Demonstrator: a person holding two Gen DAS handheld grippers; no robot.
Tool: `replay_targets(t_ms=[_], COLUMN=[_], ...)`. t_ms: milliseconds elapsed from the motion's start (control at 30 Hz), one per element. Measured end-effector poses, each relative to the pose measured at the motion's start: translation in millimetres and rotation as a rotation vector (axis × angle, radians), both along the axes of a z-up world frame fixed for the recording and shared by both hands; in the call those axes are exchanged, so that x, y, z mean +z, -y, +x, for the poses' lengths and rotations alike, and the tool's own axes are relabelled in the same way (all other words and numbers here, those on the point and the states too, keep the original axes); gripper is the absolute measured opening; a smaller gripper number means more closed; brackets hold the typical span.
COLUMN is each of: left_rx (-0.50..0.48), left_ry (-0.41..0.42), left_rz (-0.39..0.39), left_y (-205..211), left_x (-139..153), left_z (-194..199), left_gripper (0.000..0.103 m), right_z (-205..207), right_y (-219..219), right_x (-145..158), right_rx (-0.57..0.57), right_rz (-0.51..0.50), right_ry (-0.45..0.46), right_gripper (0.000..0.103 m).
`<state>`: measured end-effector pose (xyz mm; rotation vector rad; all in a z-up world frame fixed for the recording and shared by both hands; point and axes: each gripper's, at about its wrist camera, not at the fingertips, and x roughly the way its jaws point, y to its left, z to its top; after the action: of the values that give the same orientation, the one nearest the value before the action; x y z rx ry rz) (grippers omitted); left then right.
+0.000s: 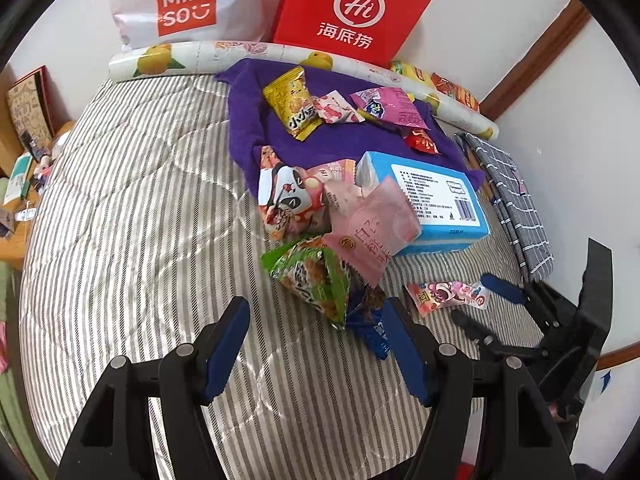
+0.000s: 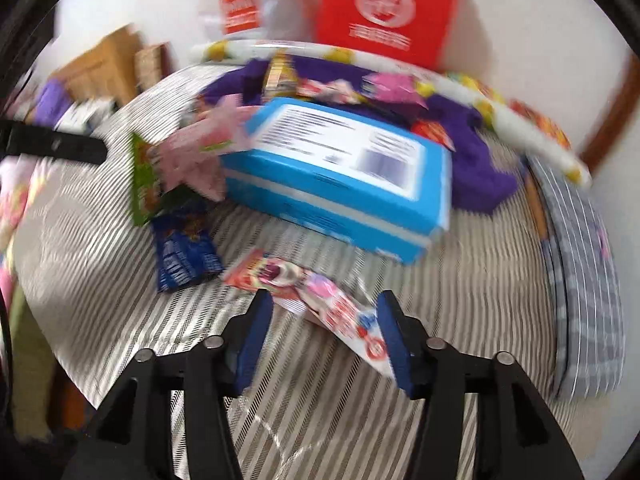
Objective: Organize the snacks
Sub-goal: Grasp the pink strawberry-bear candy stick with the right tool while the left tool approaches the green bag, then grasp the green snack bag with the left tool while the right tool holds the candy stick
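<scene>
Lying flat on the striped mattress [image 1: 132, 208], a long pink cartoon-printed snack packet [image 2: 316, 300] sits between the blue pads of the right gripper [image 2: 326, 340], whose jaws stand apart with neither pad pressing on it; the right wrist view is blurred, but a gap shows at the left pad. In the left wrist view the same packet [image 1: 448, 296] lies near the right edge, with the right gripper [image 1: 480, 300] reaching in from the right. Just left of it are a dark blue packet [image 1: 370, 328] and a green packet [image 1: 316, 280], the blue one partly under the green. Beyond them a pale pink packet [image 1: 372, 228] leans against a blue box [image 1: 436, 200], beside a panda-printed packet [image 1: 288, 196]. Farther off, a purple cloth [image 1: 248, 120] carries a yellow packet [image 1: 292, 104] and several small pink and red ones. The left gripper [image 1: 316, 348] hovers over the near mattress, jaws apart and holding nothing. Against the far wall stand a white Miniso bag [image 1: 184, 4] and a red paper bag [image 1: 352, 8], behind a fruit-printed roll [image 1: 200, 54]. A grey checked cloth [image 1: 516, 200] lies at the right.
</scene>
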<state>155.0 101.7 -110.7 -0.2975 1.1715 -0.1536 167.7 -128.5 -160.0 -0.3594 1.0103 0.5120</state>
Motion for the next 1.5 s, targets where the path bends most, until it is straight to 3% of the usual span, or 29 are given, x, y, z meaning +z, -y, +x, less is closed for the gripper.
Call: replay_targets(t_ms=[167,233,267,300,333,400,500,633,700,800,1000,1167,1233,1333,1500], left_rx=[0.009,0.029,0.033,0.036,0.042,0.055,0.055,0.047,0.045,0.048,0.043,0.071,0.085,0.132,0.145], left_ry=[0.002,0.009,0.017,0.027,0.035,0.052,0.06,0.059,0.063,0.094,0.131,0.142,0.182,0.263,0.266], left_rz=[0.008,0.016,0.02,0.028,0.031,0.025,0.022,0.046,0.05,0.094,0.23,0.225,0.23,0.253,0.205], left_y=[5.0,5.3,5.4,6.0,6.1,6.4,9.9,18.2,22.3,29.6,45.7,45.5,46.0,43.3,36.4], left_x=[2.1,3.5,4.2,5.2,5.8,4.8,-1.5,-14.1,-18.8,-21.5,-39.6,-52.3,-54.8,-60.7,-61.4], left_z=[-5.2,-9.0,-10.2,-12.2,-13.5,-16.0,-17.2,-14.8,-11.6,-5.9,2.4,8.2,7.8,3.6,2.6], left_gripper=[0.067,0.067,0.067,0.067,0.067,0.067,0.067,0.067,0.067,0.067,0.067,0.065,0.05,0.048,0.048], right_z=[7.1,15.1,17.2,18.6,19.5,18.6,15.3,12.4,13.3,16.1,19.3,22.1,23.1,22.8,21.8], right_y=[-19.7,-19.1,-14.3,-8.7,-0.7,11.9,31.7,65.6,75.3,77.1,62.2,70.0,71.3,69.2,67.8], right_x=[-16.7,-25.9,-25.5,-24.3,-24.6,-22.2,-19.3,-16.5,-20.2,-25.6,-30.1,-32.6,-32.4,-32.7,-33.4], right_rx=[0.129,0.126,0.12,0.102,0.075,0.03,-0.062,-0.213,-0.24,-0.236,-0.189,-0.172,-0.174,-0.162,-0.162], right_rz=[-0.071,-0.088,-0.045,-0.008,0.023,0.068,0.109,0.1,0.123,0.148,0.136,0.19,0.203,0.191,0.182], right_ry=[0.025,-0.009,-0.032,-0.05,-0.075,-0.083,-0.079,-0.002,-0.017,-0.027,0.037,0.041,0.033,0.036,0.042], right_gripper=[0.066,0.057,0.05,0.033,0.024,0.019,0.019,0.019,0.019,0.02,0.027,0.028,0.028,0.028,0.029])
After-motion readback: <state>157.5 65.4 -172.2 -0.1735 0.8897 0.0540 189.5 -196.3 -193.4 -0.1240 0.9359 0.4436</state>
